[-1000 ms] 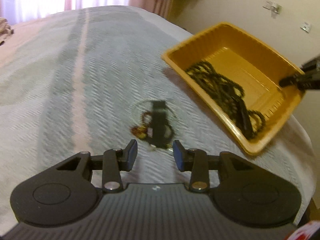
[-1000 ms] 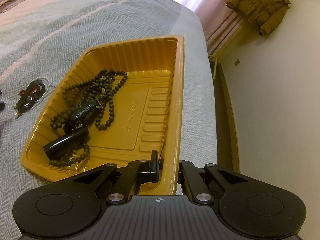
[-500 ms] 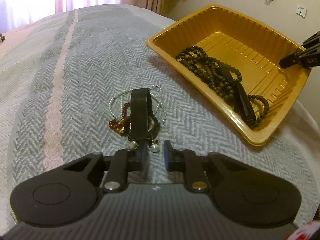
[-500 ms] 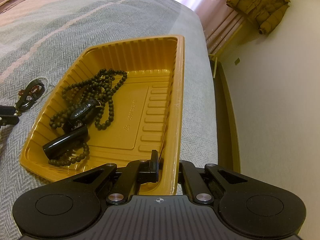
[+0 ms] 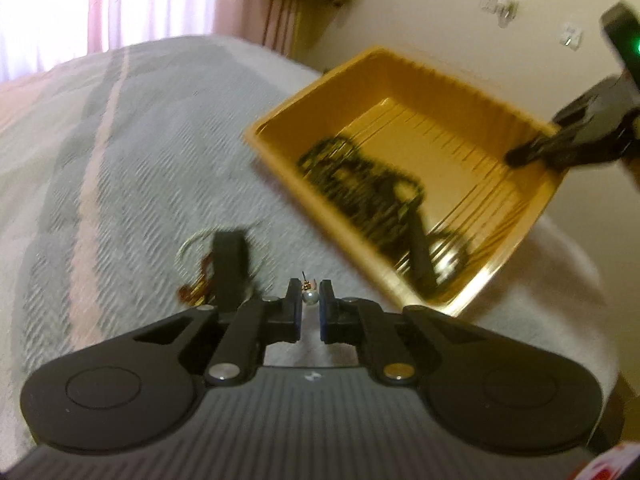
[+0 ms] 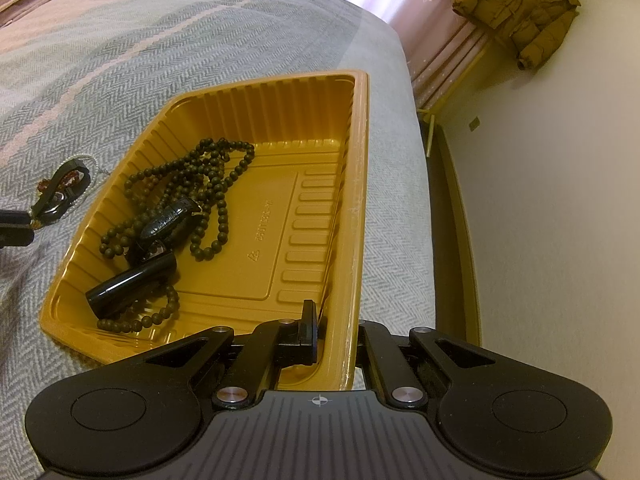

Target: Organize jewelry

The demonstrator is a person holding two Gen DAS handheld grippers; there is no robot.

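My left gripper (image 5: 310,300) holds a small pearl earring (image 5: 309,298) between its pads, raised off the bedcover; its jaws are still closing on it. Left of it on the bed lie a black watch (image 5: 230,264), a red bead bracelet (image 5: 196,288) and a thin pale chain (image 5: 192,240). The yellow tray (image 6: 360,160) holds a dark bead necklace (image 6: 192,184), a black watch (image 6: 172,216) and a black tube (image 6: 128,280). My right gripper (image 6: 336,328) is shut on the tray's near wall, one finger (image 6: 306,320) inside it, the other hidden behind the wall.
The grey herringbone bedcover (image 5: 100,140) with a pink stripe spreads to the left. The tray sits near the bed's right edge, with a wall beyond. A brown jacket (image 6: 520,12) hangs by the pink curtain. The left view is blurred.
The left gripper's jaws closed on the pearl earring beside the watch, then lifted it and moved right toward the tray. The right gripper and the tray stayed put.
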